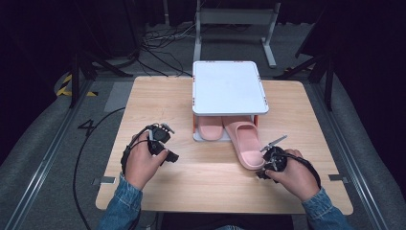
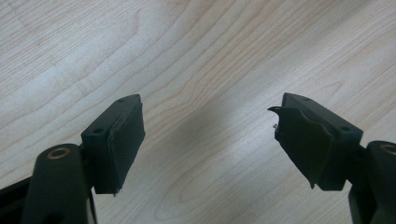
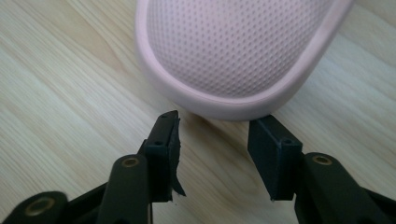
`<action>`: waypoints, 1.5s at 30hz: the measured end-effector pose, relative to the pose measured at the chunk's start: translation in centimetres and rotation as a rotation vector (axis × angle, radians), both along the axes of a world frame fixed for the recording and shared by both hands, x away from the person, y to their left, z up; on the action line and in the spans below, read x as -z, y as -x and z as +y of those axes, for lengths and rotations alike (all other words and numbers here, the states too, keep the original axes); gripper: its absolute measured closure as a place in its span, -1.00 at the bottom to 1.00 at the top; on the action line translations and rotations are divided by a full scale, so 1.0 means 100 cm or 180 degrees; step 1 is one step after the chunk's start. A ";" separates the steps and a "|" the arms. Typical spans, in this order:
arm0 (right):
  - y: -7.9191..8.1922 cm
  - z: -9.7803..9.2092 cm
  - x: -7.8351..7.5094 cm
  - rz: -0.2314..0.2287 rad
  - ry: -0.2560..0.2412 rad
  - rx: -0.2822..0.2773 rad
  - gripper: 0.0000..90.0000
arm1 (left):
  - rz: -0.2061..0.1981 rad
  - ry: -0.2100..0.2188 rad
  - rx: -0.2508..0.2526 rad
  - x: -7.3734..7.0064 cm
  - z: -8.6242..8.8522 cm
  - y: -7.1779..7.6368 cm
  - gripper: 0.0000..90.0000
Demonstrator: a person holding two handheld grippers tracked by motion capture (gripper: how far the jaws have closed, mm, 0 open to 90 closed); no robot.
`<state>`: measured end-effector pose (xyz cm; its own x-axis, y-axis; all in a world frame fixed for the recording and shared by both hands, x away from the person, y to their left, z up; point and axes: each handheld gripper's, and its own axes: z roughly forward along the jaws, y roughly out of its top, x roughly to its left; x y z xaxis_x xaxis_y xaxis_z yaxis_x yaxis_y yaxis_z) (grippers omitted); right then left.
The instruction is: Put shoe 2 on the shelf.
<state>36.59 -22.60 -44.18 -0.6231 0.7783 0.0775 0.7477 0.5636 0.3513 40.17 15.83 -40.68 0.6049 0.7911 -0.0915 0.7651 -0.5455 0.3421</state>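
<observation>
My right gripper point(image 3: 212, 140), jaws apart, sits at the pink slipper's point(image 3: 238, 51) heel; I'd push squarely toward 12 o'clock, under the rack point(image 1: 229, 88).

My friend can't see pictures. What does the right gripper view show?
The rounded end of a pink slipper lies on a pale wooden table. Just below it, the right hand-held gripper has its two black jaws open, not gripping it.
</observation>
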 end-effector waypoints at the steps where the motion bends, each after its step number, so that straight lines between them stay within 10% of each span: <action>1: -0.001 0.004 -0.001 -0.0016 -0.0028 0.0012 0.19 | -0.0009 0.0001 -0.0022 -0.001 0.002 0.001 -0.47; 45: -0.085 0.039 0.005 -0.0603 -0.0154 0.0510 0.36 | 0.0028 0.0041 -0.0159 0.002 0.016 0.009 -0.48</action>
<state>45.10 -18.67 -44.67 -0.4990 0.8666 0.0107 0.7444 0.4222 0.5174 39.31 17.39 -40.93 0.5638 0.8189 -0.1071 0.7943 -0.5022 0.3419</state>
